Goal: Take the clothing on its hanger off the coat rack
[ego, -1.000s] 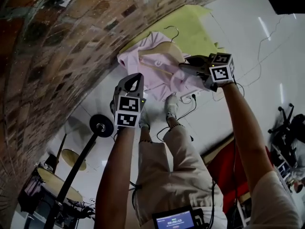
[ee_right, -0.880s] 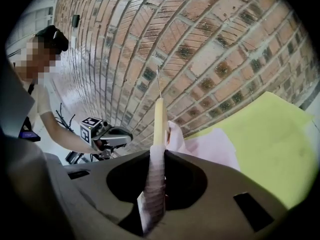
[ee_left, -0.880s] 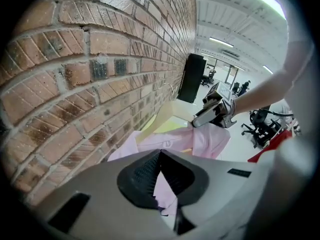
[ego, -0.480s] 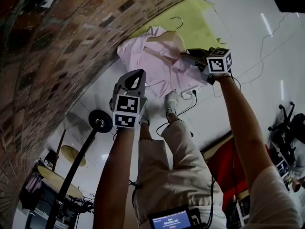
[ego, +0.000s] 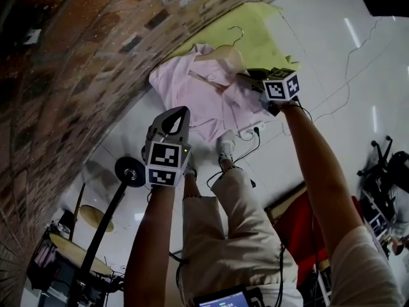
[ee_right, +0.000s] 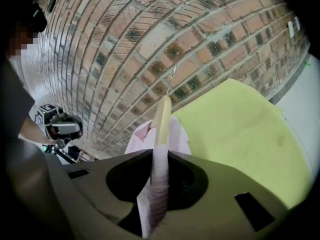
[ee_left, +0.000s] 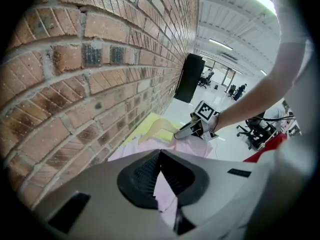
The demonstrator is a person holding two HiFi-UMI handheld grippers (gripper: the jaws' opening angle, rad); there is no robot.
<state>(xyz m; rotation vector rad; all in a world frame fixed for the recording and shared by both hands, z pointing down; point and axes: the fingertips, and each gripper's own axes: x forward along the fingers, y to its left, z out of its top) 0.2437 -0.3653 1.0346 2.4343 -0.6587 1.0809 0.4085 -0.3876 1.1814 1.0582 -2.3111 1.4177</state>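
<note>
Shirt (ego: 204, 91) and hanger (ego: 223, 51) are found off the rack, low at the foot of the wall (ego: 77, 62). They are partly over a yellow sheet (ego: 255, 31) spread along the wall. Whether the cloth rests on the floor cannot be told.

The fingers of the right gripper (ego: 246, 78) are pressed together on pink cloth where it covers one hanger arm. Bare wood is seen projecting past the fingertips toward the wall. The fingers of the left gripper (ego: 181, 112) are closed tip to tip with nothing pinched. This gripper is held beside the wall at the hem end of the shirt.

Handling is judged as follows:
- The shirt is expected to be light and limp, and to slide readily on smooth wood.
- The hanger is expected to be stiff, so the load is best taken there, on an arm through the cloth or at the neck under the hook.
- If cloth alone is gripped, the hanger may drop out.
- With one arm held, the hanger is likely to tip, so it should be kept level.
</note>
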